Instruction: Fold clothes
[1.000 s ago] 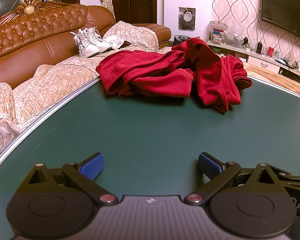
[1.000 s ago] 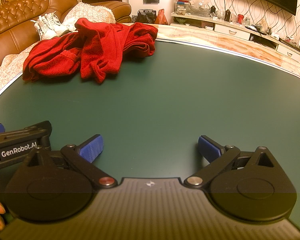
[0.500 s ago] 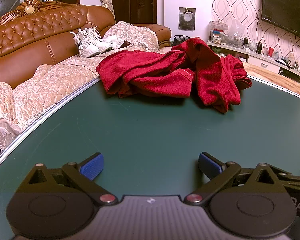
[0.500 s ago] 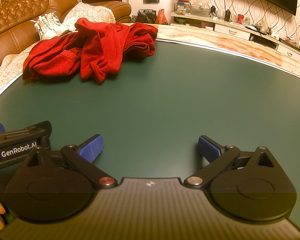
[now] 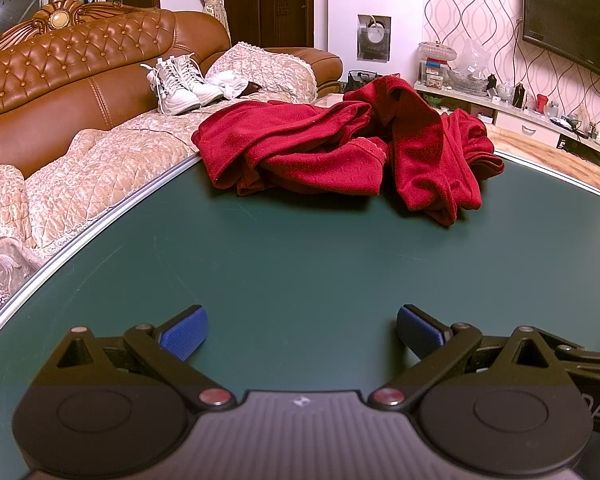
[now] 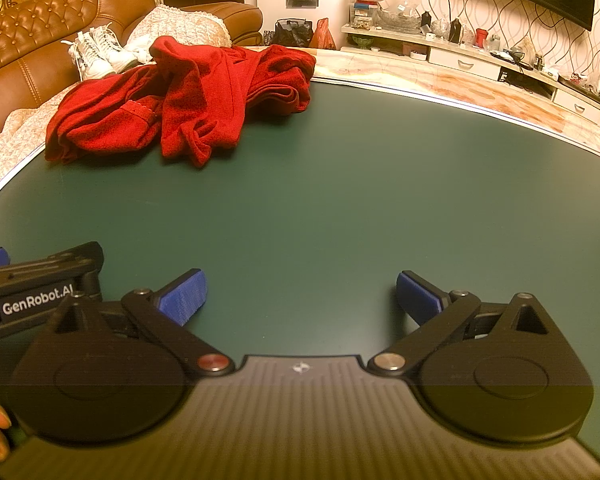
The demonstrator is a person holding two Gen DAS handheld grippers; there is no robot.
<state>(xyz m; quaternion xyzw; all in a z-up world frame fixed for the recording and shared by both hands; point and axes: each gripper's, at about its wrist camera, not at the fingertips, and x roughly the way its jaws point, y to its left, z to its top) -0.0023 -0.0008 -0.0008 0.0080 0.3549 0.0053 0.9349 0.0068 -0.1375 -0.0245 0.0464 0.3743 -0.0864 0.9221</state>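
The left tool [image 5: 302, 330] is held low over the near part of the green tabletop [image 5: 300, 264], its two blue-padded fingers spread wide with nothing between them; the right tool [image 6: 300, 294] is held the same way, jaws wide apart and nothing gripped, just beside the left one, whose black body marked "GenRobot.AI" is seen at the left edge of the right wrist view.

The red garment [image 5: 340, 152] is seen crumpled in a loose heap at the far side of the tabletop, well apart from both tools; from the left tool it lies straight ahead, reaching a little to both sides, while from the right tool it [image 6: 180, 100] lies ahead and to the left. One folded flap with a stitched hem is turned toward the tools, and a thicker bunched part hangs over it on the right; what kind of garment it is cannot be told, since the folds hide its outline. A wide stretch of bare green surface is left between the padded fingers and the nearest fold of cloth.

Behind the heap a brown leather sofa [image 5: 80, 68] is seen, with a pair of white shoes [image 5: 180, 84] on its seat cover.
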